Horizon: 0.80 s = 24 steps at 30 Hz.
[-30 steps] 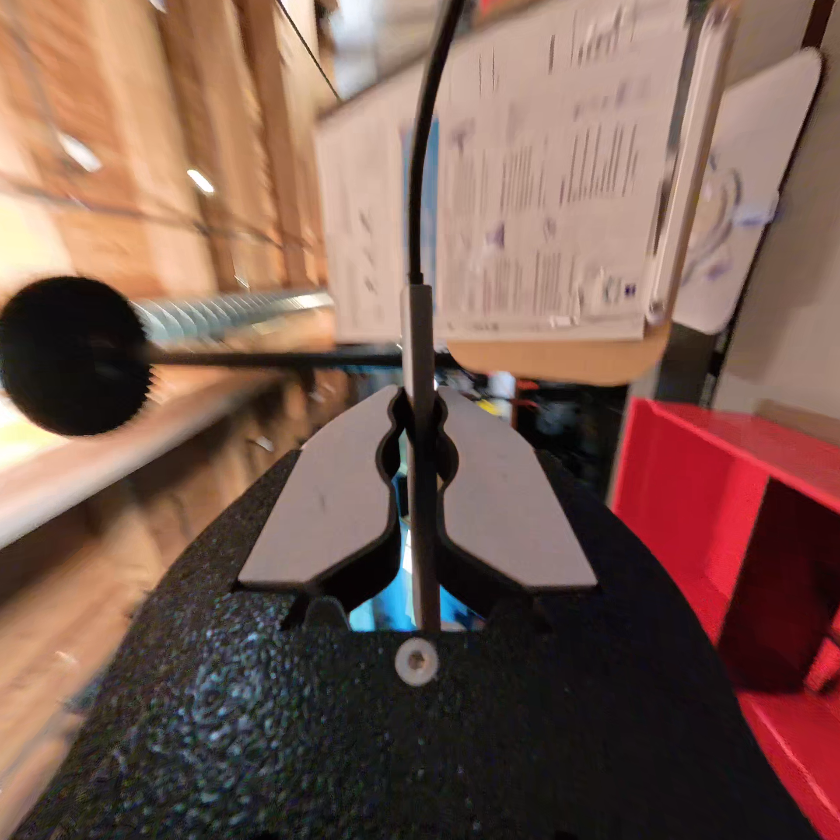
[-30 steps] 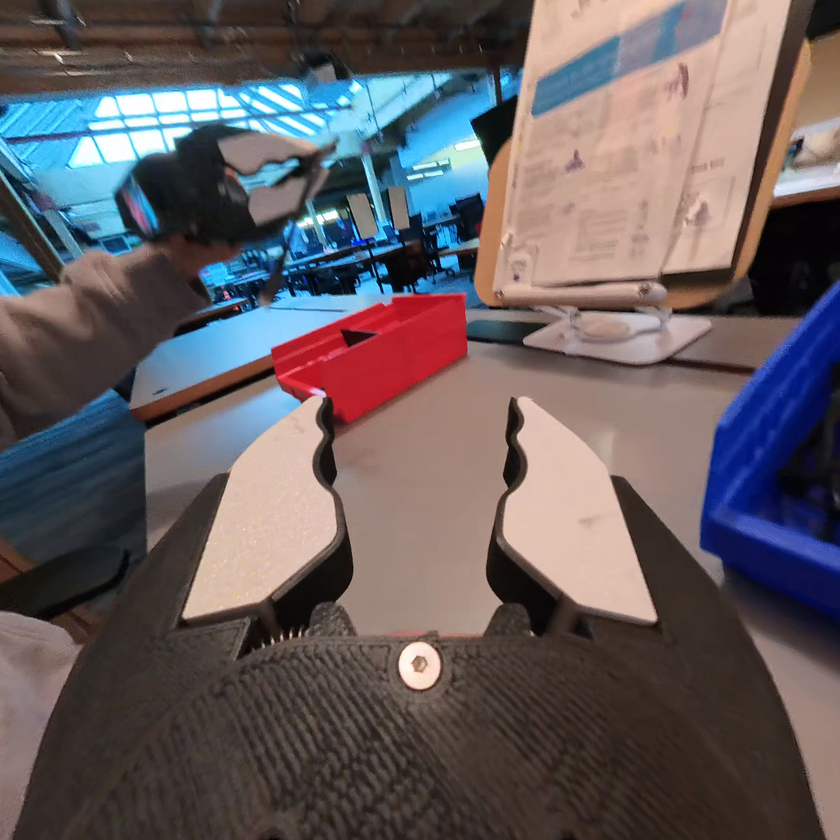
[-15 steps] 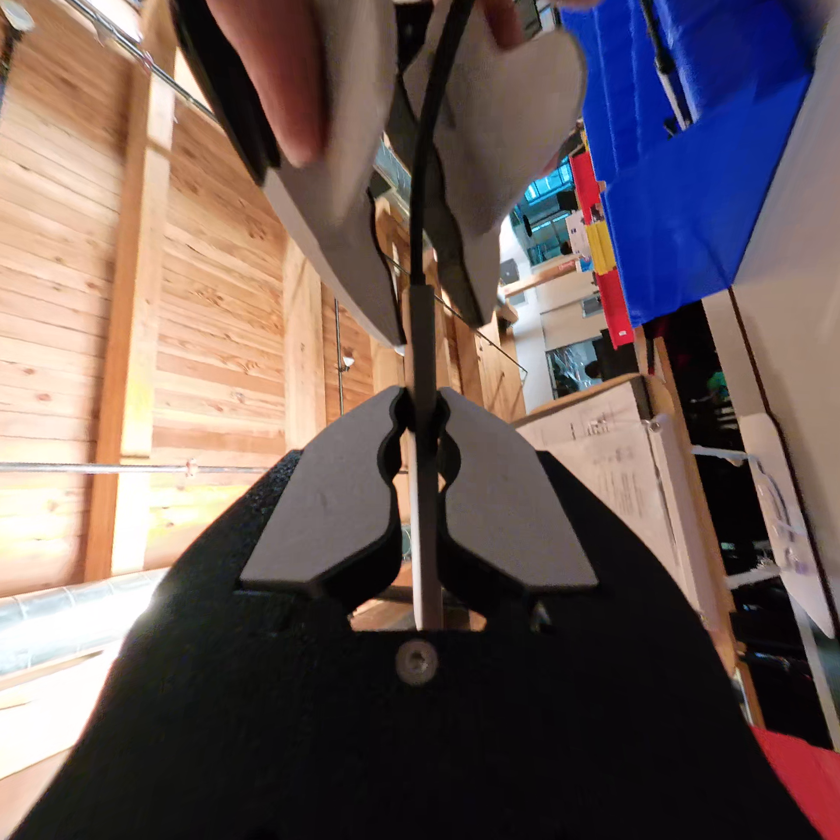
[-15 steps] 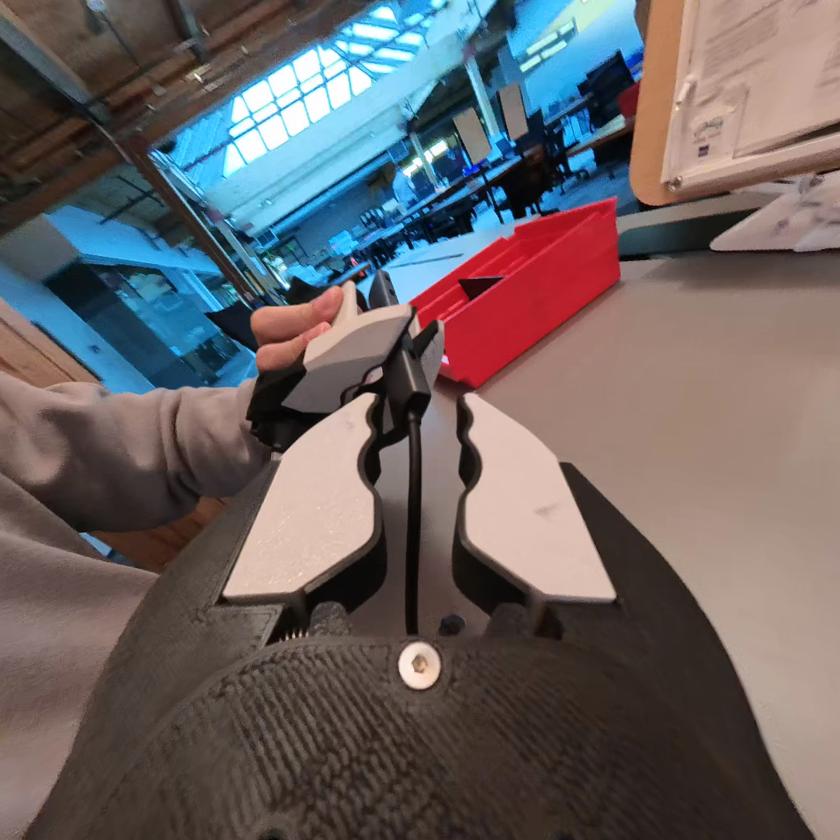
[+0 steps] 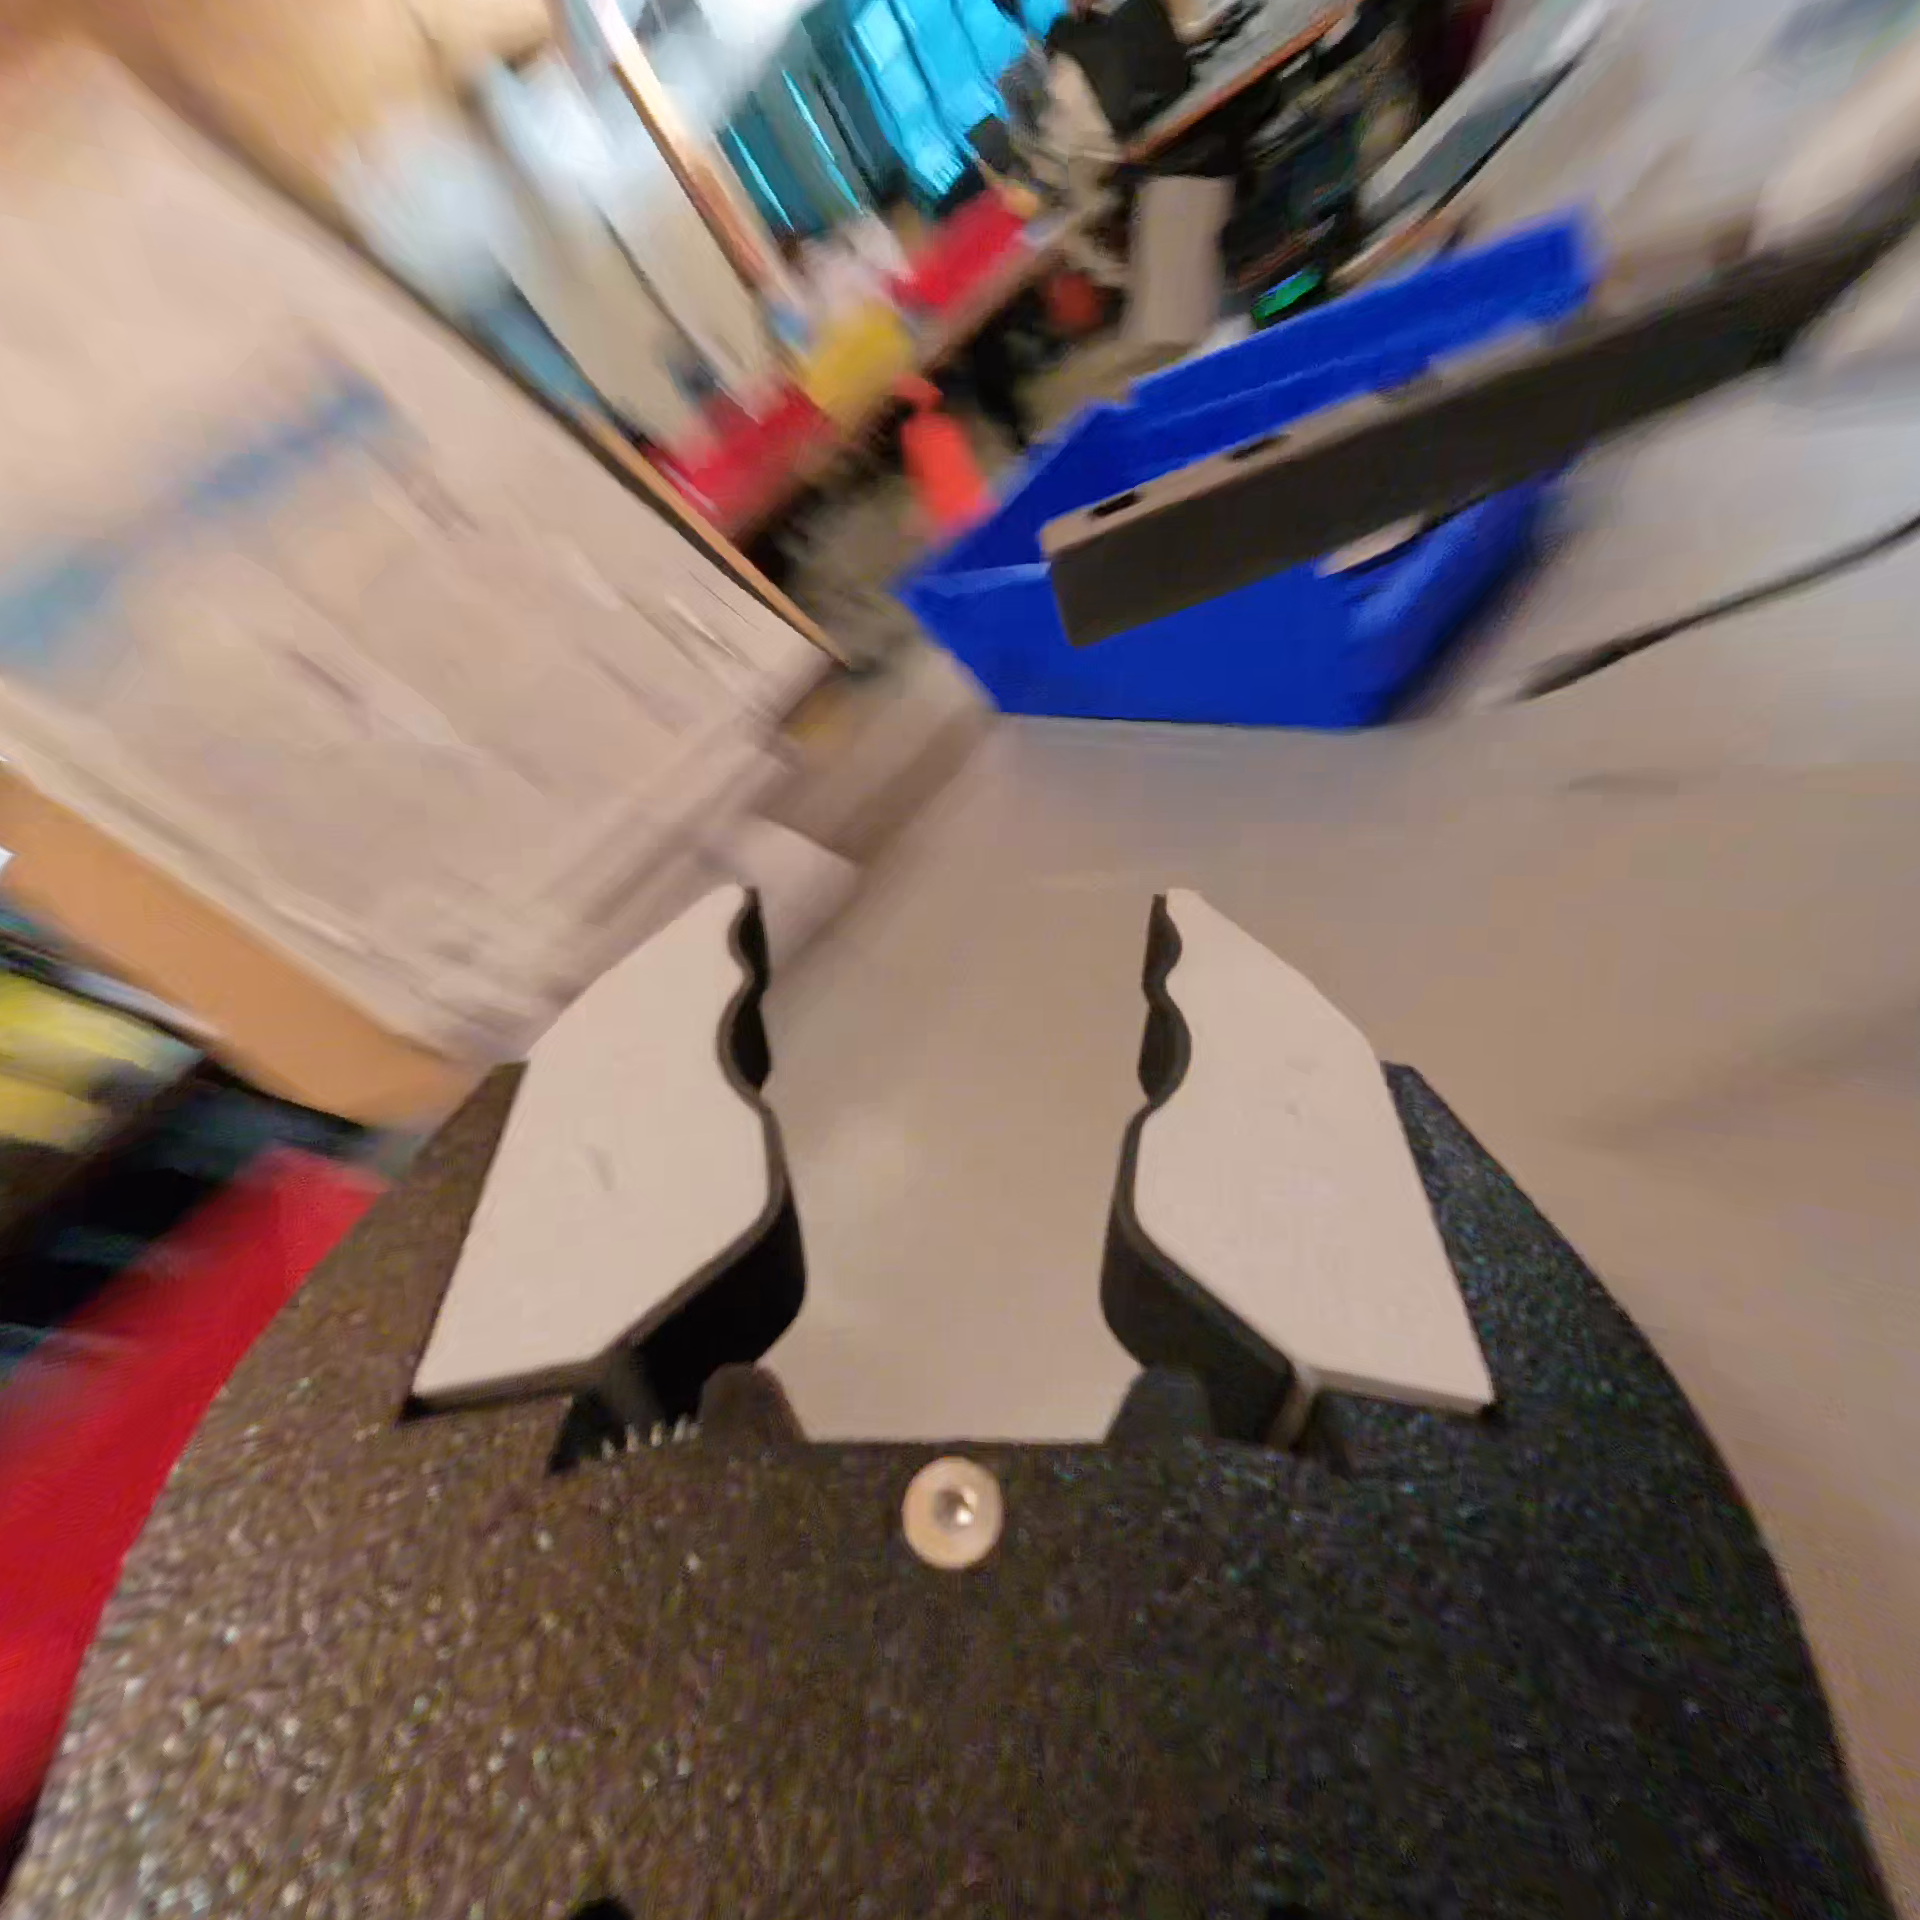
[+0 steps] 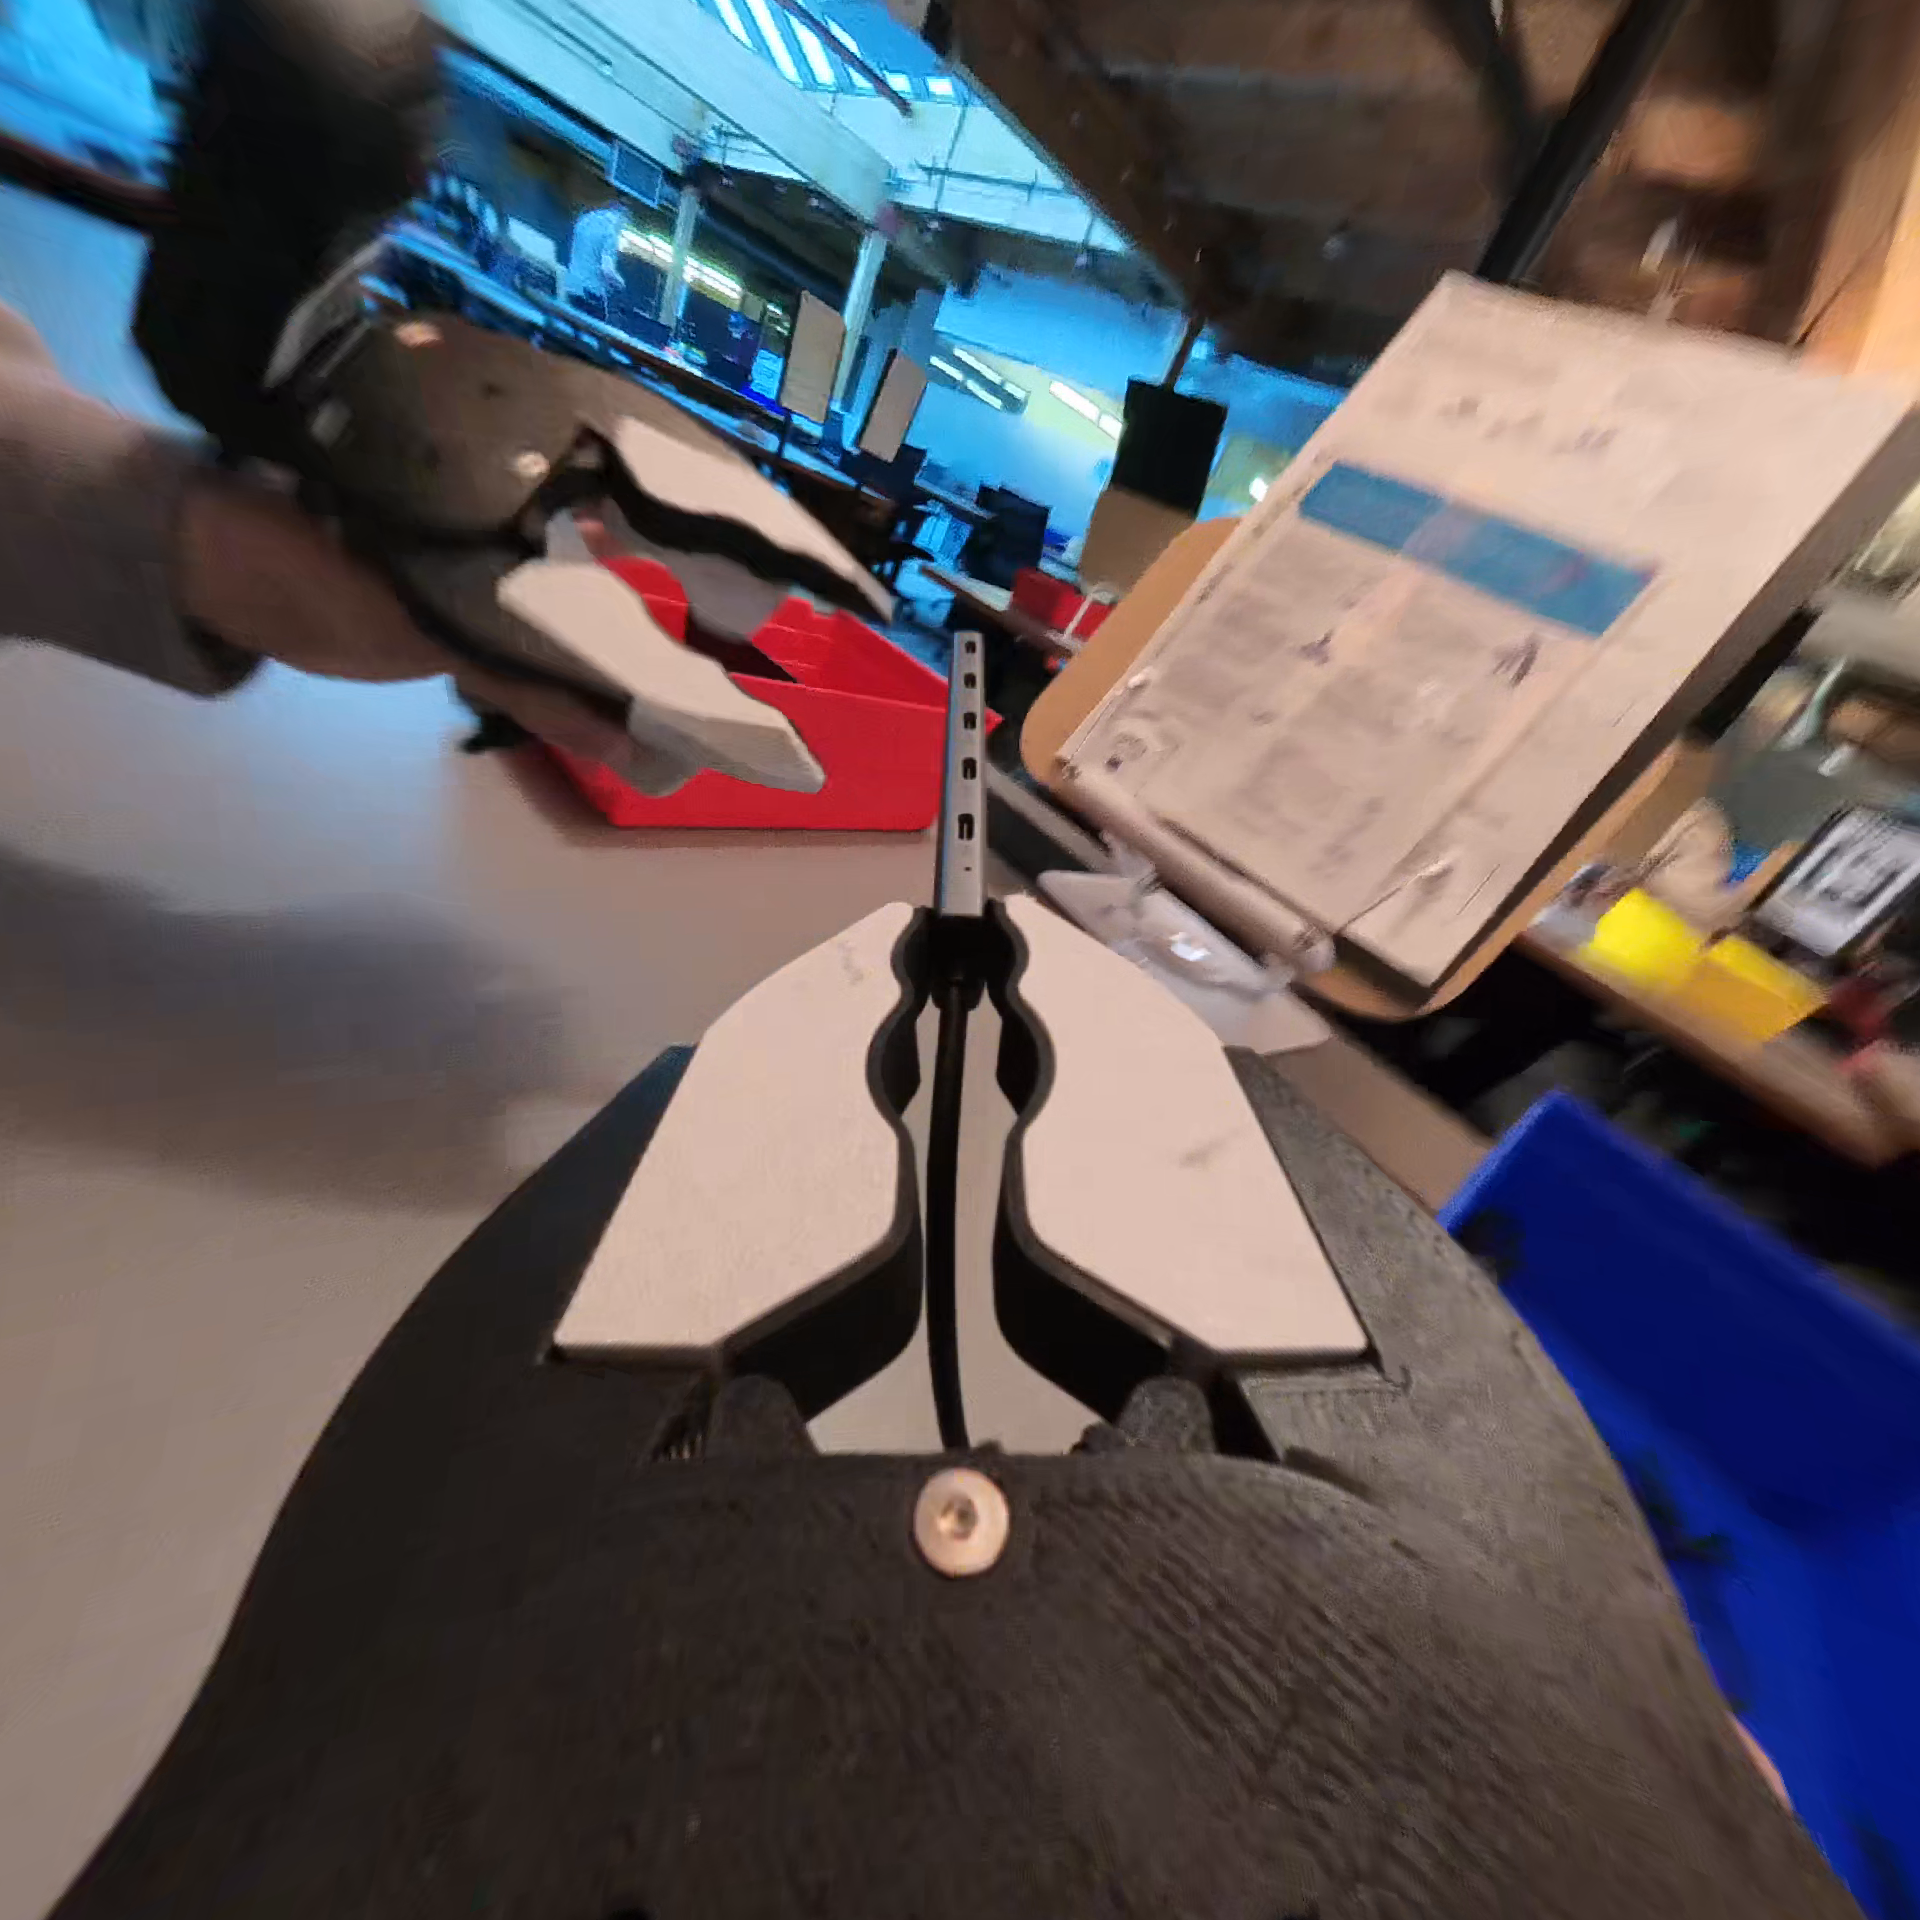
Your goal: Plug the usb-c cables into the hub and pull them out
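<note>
The slim grey usb-c hub (image 6: 961, 769) stands up out of my right gripper (image 6: 958, 914), which is shut on its cable end. The hub's black cable (image 6: 948, 1195) runs back between the fingers. A row of ports shows along the hub's edge. In the left wrist view the hub (image 5: 1455, 468) hangs in the air at the upper right, blurred. My left gripper (image 5: 951, 904) is open and empty above the grey table (image 5: 1351, 935). It also shows in the right wrist view (image 6: 727, 665), open, up and left of the hub. No loose usb-c cables are in view.
A red bin (image 6: 831, 748) sits behind the hub. A document stand with papers (image 6: 1403, 727) stands at the right. A blue bin (image 6: 1714, 1403) is near right and also shows in the left wrist view (image 5: 1247, 644). A person's sleeve (image 6: 94, 540) is at the left.
My left gripper let go of the hub, opened and swung down toward the table. My right gripper closed on the hub's cable end and now holds it.
</note>
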Each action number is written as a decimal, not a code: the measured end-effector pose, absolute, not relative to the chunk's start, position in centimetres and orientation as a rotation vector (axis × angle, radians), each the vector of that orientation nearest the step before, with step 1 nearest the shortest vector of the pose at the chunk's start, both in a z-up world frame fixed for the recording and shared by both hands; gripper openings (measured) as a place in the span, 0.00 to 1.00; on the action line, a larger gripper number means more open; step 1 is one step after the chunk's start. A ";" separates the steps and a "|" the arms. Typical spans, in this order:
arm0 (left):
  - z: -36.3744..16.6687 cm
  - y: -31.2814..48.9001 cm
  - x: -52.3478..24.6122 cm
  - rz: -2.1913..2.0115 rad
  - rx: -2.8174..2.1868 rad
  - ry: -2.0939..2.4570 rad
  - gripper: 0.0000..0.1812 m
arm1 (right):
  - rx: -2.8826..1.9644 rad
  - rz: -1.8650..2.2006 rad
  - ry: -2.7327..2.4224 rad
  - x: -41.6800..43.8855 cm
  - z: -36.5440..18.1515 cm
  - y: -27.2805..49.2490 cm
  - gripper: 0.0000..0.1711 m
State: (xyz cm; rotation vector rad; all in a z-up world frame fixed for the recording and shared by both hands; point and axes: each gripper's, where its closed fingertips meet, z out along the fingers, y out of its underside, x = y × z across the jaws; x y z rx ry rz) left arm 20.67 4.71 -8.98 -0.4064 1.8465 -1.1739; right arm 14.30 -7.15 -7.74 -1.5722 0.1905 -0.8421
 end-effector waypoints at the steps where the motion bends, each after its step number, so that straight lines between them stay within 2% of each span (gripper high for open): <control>1: -10.4 4.1 20.1 -1.405 -0.648 2.002 0.43 | -1.574 -0.907 0.127 14.0 -7.7 -7.1 0.06; 4: -11.1 1.2 17.2 -2.150 -1.251 2.258 0.46 | -1.587 -1.071 0.033 13.8 -7.8 -6.4 0.06; 6: -10.0 0.4 16.3 -2.522 -1.360 2.204 0.38 | -1.615 -1.133 -0.034 13.5 -8.3 -5.5 0.06; 7: -9.7 0.2 16.2 -2.621 -1.372 2.141 0.36 | -1.622 -1.153 -0.069 13.3 -8.5 -4.9 0.06; 11: -9.7 -1.2 15.0 -2.789 -1.345 2.208 0.36 | -1.646 -1.123 -0.115 12.3 -9.5 -3.4 0.06; 13: -9.4 -1.6 14.2 -2.895 -1.274 2.237 0.16 | -1.668 -1.122 -0.107 12.4 -10.0 -3.1 0.06; 14: -9.4 -1.7 14.3 -2.920 -1.282 2.223 0.13 | -1.687 -1.130 -0.103 12.7 -10.3 -3.2 0.06; 18: -10.8 -1.6 14.4 -2.812 -1.208 2.276 0.12 | -1.780 -0.971 0.000 13.3 -12.3 -3.4 0.07; 19: -11.0 -1.5 14.4 -2.783 -1.151 2.289 0.12 | -1.773 -0.869 0.065 13.3 -12.6 -3.2 0.08; 20: -11.1 -1.4 14.4 -2.768 -1.085 2.291 0.12 | -1.741 -0.739 0.148 13.1 -12.6 -3.0 0.14; 22: -10.7 -0.9 14.4 -2.781 -0.894 2.263 0.12 | -1.641 -0.433 0.365 13.2 -12.1 -2.7 0.35; 23: -10.2 -0.7 14.2 -2.794 -0.759 2.239 0.12 | -1.596 -0.303 0.448 13.3 -11.8 -2.7 0.39; 24: -9.9 -0.5 14.0 -2.799 -0.637 2.209 0.12 | -1.554 -0.195 0.487 13.2 -11.5 -2.7 0.36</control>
